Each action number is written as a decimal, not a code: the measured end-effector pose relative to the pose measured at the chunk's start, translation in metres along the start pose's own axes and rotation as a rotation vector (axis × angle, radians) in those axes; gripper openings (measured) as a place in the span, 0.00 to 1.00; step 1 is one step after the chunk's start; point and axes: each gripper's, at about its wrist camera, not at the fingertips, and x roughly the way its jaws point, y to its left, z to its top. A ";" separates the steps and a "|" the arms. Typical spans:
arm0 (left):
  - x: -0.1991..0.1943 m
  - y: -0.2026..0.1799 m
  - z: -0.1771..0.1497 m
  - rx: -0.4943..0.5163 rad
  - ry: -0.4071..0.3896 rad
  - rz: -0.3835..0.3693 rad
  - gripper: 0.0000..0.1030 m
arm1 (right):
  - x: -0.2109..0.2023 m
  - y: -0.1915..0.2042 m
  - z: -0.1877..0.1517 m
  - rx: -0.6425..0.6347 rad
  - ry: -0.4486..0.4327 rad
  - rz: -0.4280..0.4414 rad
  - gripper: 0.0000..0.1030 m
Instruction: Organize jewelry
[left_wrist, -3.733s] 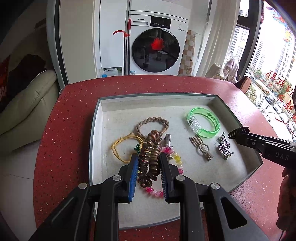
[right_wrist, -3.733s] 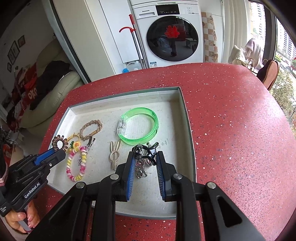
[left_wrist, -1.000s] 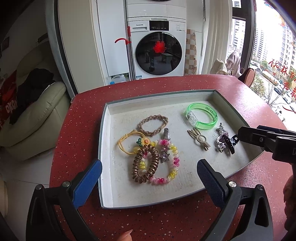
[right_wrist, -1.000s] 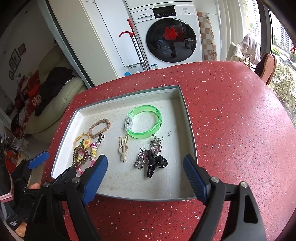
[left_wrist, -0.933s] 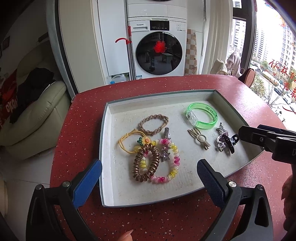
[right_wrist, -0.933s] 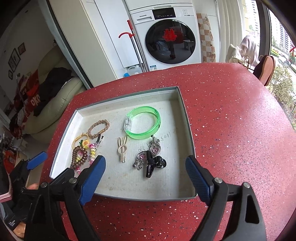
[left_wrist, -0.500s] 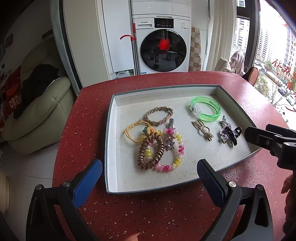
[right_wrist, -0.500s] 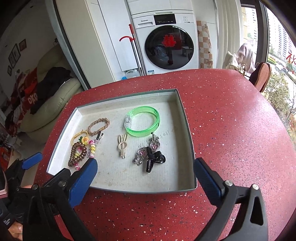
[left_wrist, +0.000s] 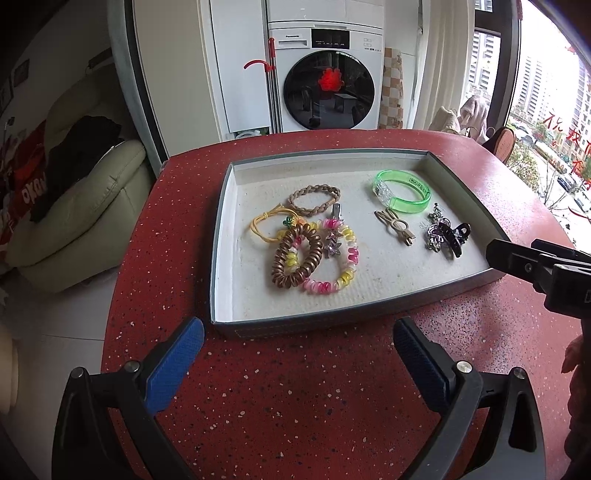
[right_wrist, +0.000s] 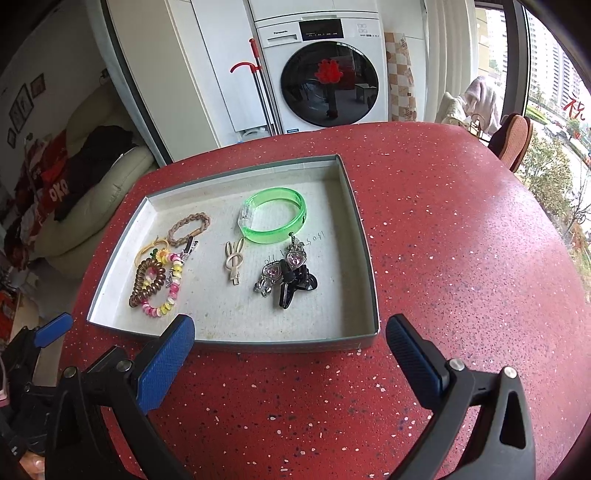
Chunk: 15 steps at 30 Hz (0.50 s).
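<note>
A shallow grey tray lies on the red table and holds the jewelry. On its left lie a brown spiral tie, a pink-and-yellow bead bracelet, a yellow cord and a braided tie. A green bangle, a rabbit clip, heart charms and a black claw clip lie to the right. My left gripper and right gripper hang open and empty in front of the tray.
The red speckled table reaches far to the right of the tray. Behind it stand a washing machine, a cream sofa at the left and a chair by the window. A person's fingers show at the right edge.
Both grippers have drawn back from the tray, so the tray now sits farther ahead and more red table shows under the open jaws. The jewelry has not moved.
</note>
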 end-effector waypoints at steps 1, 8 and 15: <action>-0.001 0.000 -0.001 -0.005 0.000 0.001 1.00 | -0.002 0.001 -0.002 -0.005 -0.004 -0.004 1.00; -0.007 0.002 -0.011 -0.035 -0.004 -0.025 1.00 | -0.011 0.008 -0.009 -0.036 -0.027 -0.021 1.00; -0.018 0.001 -0.022 -0.037 -0.031 0.006 1.00 | -0.017 0.014 -0.018 -0.068 -0.051 -0.038 1.00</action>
